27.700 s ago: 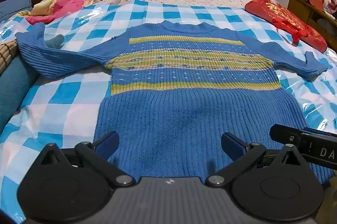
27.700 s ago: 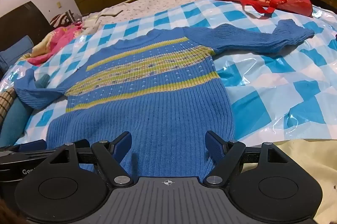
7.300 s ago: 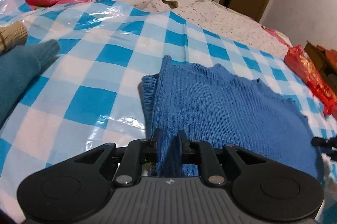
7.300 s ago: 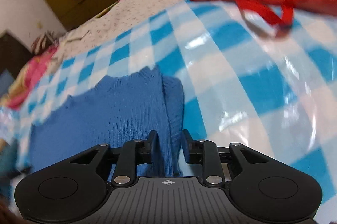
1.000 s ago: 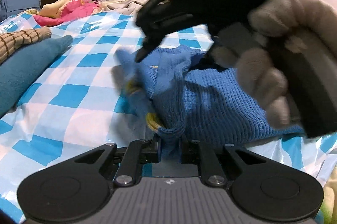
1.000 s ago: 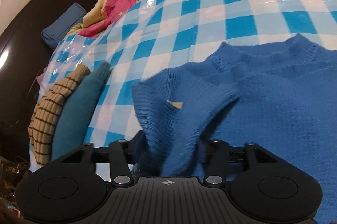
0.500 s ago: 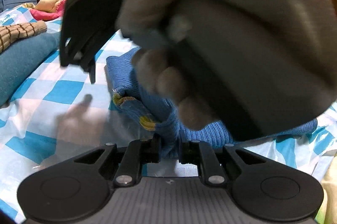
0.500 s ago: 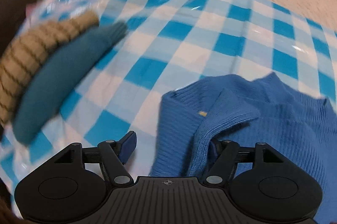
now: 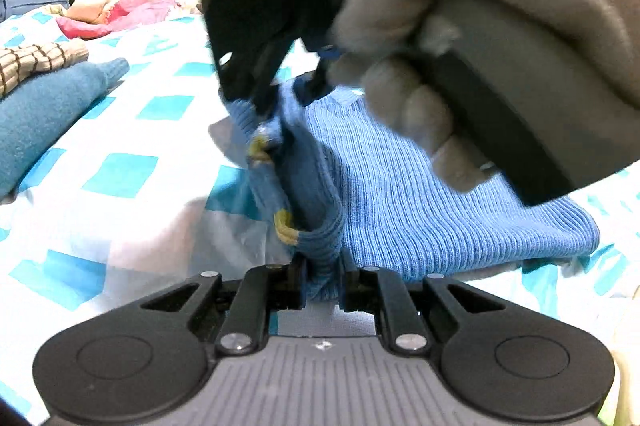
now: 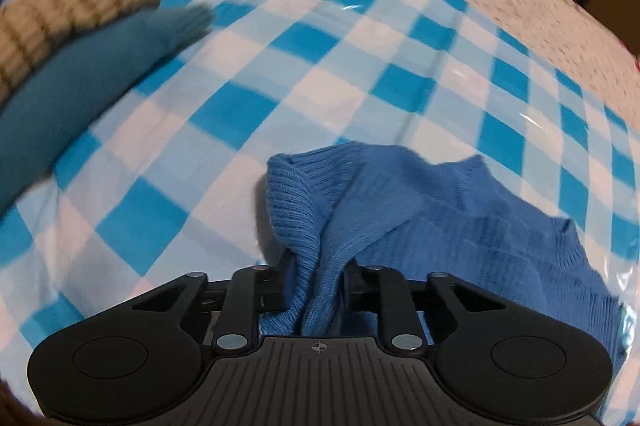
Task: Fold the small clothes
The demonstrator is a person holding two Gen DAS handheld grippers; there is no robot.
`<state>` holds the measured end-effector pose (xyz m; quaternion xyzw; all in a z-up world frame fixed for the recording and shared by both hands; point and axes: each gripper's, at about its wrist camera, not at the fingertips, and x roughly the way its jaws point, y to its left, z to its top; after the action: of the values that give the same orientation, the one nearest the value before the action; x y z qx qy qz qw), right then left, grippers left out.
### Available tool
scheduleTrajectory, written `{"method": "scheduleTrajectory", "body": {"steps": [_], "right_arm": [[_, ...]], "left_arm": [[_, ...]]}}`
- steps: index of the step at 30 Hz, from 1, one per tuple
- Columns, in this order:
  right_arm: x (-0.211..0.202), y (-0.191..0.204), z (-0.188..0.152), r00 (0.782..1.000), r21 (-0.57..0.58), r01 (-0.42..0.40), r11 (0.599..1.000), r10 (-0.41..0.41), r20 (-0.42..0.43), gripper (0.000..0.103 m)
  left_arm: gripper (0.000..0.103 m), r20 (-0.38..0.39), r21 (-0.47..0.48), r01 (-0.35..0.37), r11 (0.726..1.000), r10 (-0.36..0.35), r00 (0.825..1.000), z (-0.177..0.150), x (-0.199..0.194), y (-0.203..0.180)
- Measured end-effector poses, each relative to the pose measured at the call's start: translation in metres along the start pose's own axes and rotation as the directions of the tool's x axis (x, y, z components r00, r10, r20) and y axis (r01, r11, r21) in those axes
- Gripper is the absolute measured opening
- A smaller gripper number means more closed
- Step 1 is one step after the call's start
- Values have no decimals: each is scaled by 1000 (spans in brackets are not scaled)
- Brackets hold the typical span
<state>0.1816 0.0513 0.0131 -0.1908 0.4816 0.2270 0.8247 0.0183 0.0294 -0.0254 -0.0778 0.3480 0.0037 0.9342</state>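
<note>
The blue knit sweater (image 9: 404, 186) lies folded on the blue-and-white checked bed cover (image 9: 132, 130). My left gripper (image 9: 322, 282) is shut on the near left corner of the sweater, where yellow stripes show. My right gripper (image 10: 318, 280) is shut on the far left corner of the same sweater (image 10: 460, 226). In the left wrist view the right gripper (image 9: 284, 98) and the gloved hand holding it fill the upper right, just above the fabric edge.
A teal folded garment (image 9: 44, 106) and a beige striped one (image 9: 36, 58) lie at the left edge of the bed; they also show in the right wrist view (image 10: 80, 78). Pink bedding (image 9: 120, 14) lies at the head, with wooden wardrobes behind.
My right gripper has closed on the sweater's far left corner; half a second ago its jaws stood open around it. My left gripper keeps its hold on the near corner.
</note>
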Motion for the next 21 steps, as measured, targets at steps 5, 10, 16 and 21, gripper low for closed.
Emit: {"method": "scheduleTrajectory", "body": {"steps": [5,10,16,21], "right_arm": [[-18,-27,-4,998,100,-47,994,42,51,11],[-33,-54,-15,993,169,-90,981,74,95,11],[-51,-94,-26,981,256,-154,954,117,154,10],[-71,-125,-36,970,300,-181,936,119,214,10]], "left_arm": [[22,21,29,0,1000,-1,1000,-1,-4,-3],[20,51,48,31,998,-34,998,6,-11,-12],[20,60,70,55,996,-59,996,21,-12,-29],[20,81,144,83,986,-96,992,26,-17,-56]]}}
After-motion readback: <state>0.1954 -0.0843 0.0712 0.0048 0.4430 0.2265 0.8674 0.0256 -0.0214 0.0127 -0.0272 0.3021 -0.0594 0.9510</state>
